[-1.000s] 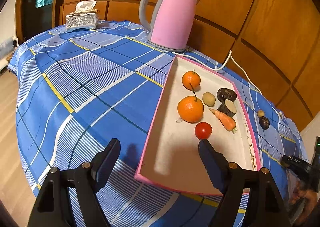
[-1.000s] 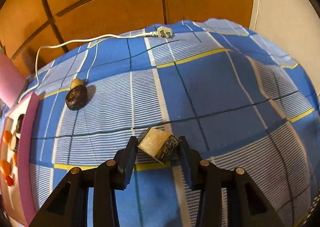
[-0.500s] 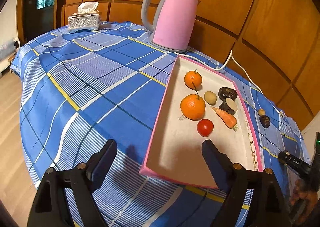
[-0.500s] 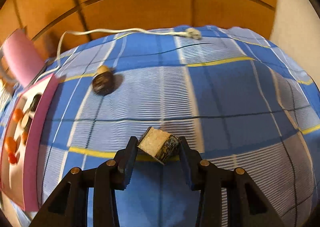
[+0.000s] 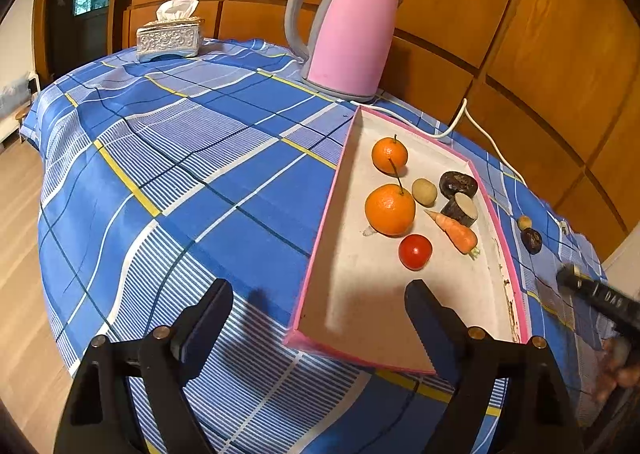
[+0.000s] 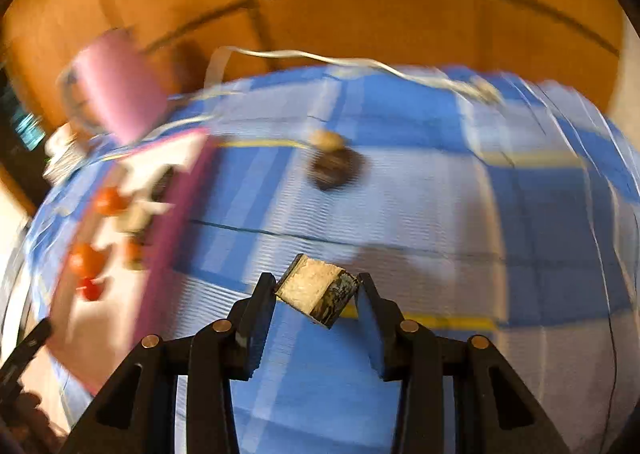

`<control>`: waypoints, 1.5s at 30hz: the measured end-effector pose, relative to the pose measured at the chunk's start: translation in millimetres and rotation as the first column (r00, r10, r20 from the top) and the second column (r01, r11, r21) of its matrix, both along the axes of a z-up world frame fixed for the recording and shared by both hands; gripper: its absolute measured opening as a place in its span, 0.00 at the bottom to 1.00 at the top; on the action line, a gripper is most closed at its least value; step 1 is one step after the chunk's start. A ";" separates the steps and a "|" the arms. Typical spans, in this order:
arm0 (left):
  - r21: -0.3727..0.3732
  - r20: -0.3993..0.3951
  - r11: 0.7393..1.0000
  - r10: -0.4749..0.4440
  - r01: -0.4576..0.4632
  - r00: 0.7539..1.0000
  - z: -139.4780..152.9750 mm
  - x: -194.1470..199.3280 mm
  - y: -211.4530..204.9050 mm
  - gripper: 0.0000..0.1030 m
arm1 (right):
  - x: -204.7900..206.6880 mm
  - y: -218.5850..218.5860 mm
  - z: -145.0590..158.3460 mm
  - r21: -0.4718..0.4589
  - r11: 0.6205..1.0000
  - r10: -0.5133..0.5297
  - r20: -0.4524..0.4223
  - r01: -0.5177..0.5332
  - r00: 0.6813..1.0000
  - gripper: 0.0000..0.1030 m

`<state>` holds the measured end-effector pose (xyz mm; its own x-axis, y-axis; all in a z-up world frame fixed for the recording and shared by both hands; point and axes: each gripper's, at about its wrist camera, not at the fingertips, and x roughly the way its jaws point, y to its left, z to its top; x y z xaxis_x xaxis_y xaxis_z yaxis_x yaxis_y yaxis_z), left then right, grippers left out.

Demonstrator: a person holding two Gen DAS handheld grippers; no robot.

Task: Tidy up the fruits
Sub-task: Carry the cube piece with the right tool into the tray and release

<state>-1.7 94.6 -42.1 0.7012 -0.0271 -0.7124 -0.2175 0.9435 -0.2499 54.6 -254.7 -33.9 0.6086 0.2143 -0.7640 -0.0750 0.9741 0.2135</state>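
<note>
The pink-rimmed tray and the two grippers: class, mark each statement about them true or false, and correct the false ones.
1. The pink-rimmed white tray holds two oranges, the larger orange nearer the camera. True.
2. The small red tomato lies on the blue checked tablecloth. False: it lies in the tray.
3. The right gripper grips a cut chunk with pale face and dark rind. True.
4. The left gripper holds the orange carrot. False: it is open and empty; the carrot lies in the tray.
5. The pink electric kettle stands inside the tray. False: it stands on the tablecloth beyond it.
</note>
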 end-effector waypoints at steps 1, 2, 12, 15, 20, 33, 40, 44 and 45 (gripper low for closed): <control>-0.002 0.001 1.000 0.002 -0.002 1.000 0.4 -0.2 0.5 0.86 | 1.5 11.8 6.6 -0.002 0.999 0.039 0.016 -0.039 0.999 0.40; -0.003 0.003 1.000 0.003 -0.003 1.000 0.6 -0.7 0.5 0.86 | 3.5 24.8 13.6 0.004 0.997 0.080 0.032 -0.080 0.996 0.40; -0.004 0.008 1.000 0.016 -0.016 1.000 5.0 -5.5 5.5 0.86 | 8.1 121.7 27.4 -0.007 0.922 0.387 0.042 -0.387 0.921 0.40; -0.001 0.005 1.000 0.021 -0.021 1.000 5.7 -6.8 7.4 0.86 | 13.8 142.8 17.0 -0.028 0.895 0.445 0.000 -0.444 0.896 0.40; 0.005 0.004 0.999 0.036 -0.036 0.999 6.6 -10.0 11.2 0.86 | 18.2 167.6 2.9 -0.057 0.872 0.485 -0.034 -0.486 0.874 0.40; 0.011 -0.004 0.999 0.031 -0.031 1.000 6.9 -8.5 7.1 0.86 | 16.2 164.3 1.5 -0.085 0.880 0.469 0.009 -0.466 0.883 0.44; 0.016 0.004 1.000 0.025 -0.025 1.000 10.7 -10.9 3.8 0.86 | 3.5 137.4 14.9 -0.064 0.907 0.419 0.063 -0.416 0.906 0.44; 0.015 0.012 1.000 0.019 -0.019 1.000 13.9 -11.5 2.0 0.86 | -2.0 117.8 19.4 -0.069 0.923 0.383 0.072 -0.379 0.921 0.44; 0.014 0.013 1.000 0.016 -0.016 1.000 14.9 -11.5 1.6 0.86 | -2.5 113.3 19.9 -0.074 0.927 0.373 0.069 -0.369 0.925 0.44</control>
<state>-13.2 96.2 -27.2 0.7108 -0.0054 -0.7034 -0.2296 0.9434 -0.2392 52.1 -141.4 -14.1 0.5541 0.3934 -0.7336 -0.4480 0.8837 0.1356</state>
